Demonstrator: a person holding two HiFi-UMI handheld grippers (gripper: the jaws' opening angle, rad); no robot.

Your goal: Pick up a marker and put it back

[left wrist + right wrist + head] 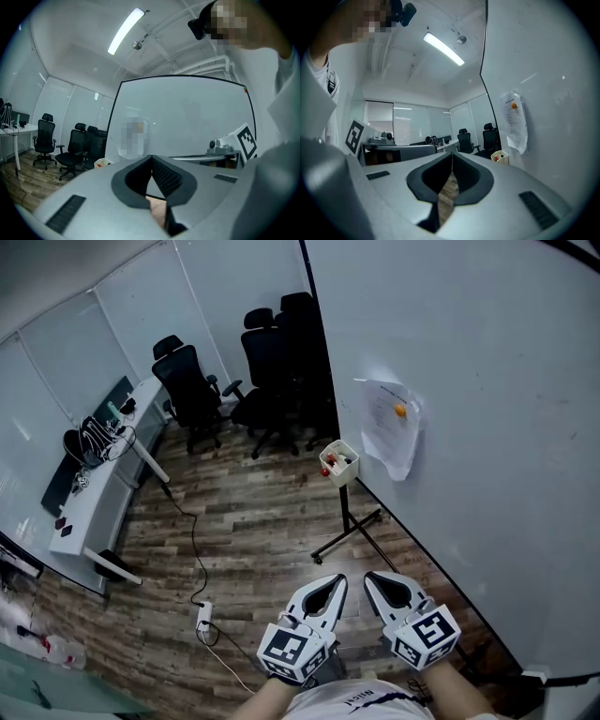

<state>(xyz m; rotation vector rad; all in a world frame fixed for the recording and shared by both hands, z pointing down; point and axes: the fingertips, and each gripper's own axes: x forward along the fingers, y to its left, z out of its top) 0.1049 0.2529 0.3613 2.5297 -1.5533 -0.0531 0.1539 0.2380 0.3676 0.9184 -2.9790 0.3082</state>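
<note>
You are holding the left tongs (333, 585) and right tongs (375, 579) pressed together and empty, while red markers (330, 460) are sitting in a cream box (339, 477) beside the whiteboard (469, 381), over plank floor (253, 531).

I find this to be an office meeting room. A large whiteboard (487, 381) runs along the right, with a marker box (339, 463) on a stand beside it. At far left, black swivel chairs (192, 390) cluster by a white desk (103, 493). Also noted: glass partitions (56, 343), wood-pattern floor (262, 521), ceiling strip light (125, 31).
</note>
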